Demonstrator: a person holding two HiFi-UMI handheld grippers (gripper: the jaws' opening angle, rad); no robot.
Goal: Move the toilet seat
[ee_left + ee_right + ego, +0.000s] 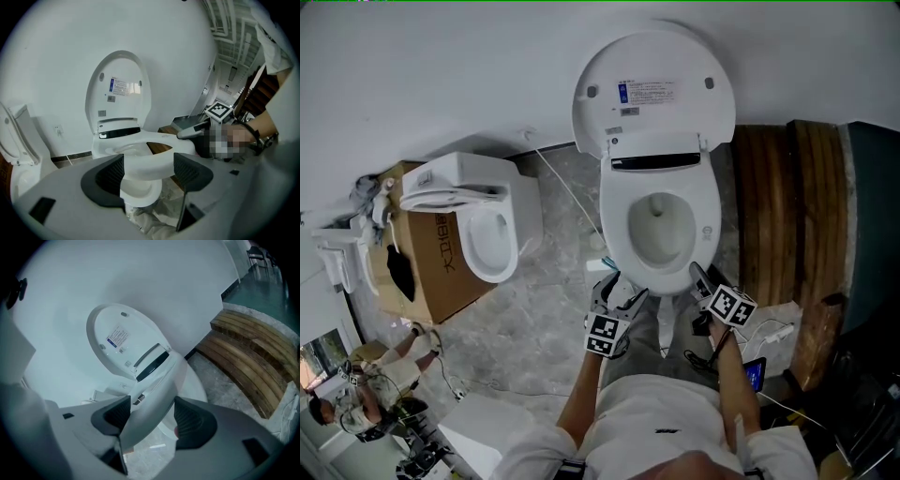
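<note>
Item: toilet seat (617, 225), a white moulded ring, hinged at the rear under the raised lid (654, 94). Position: it lies over the bowl (658, 234). Its front rim sits between the fingers of both grippers, and its hinge end is on the far side from them, toward the wall. Whether the front rests on the bowl or stands just clear of it cannot be told. Hold by the left gripper (623, 298): the fingers (110, 176) are closed on the front-left of the rim. The seat's thickness fills the gap between the dark ribbed pads, with the nose of the bowl just below them. Hold by the right gripper (698, 279): the fingers (190, 420) are clamped in the same way on the front-right of the rim. The seat runs edge-on from between the pads away to the hinge. Handling, as judged: stiff, fairly light, and glossy, so likely slippery under the pads. It turns only about the hinge, so it should travel in an arc up and away from the fingers, not in a straight pull. It probably twists if one side leads, so both holds should rise together. Best purchase: the front rim, farthest from the hinge and thin enough to fit between the pads. Fragility: the hinge may strain if forced sideways, and the seat should not be let fall against the lid.
</note>
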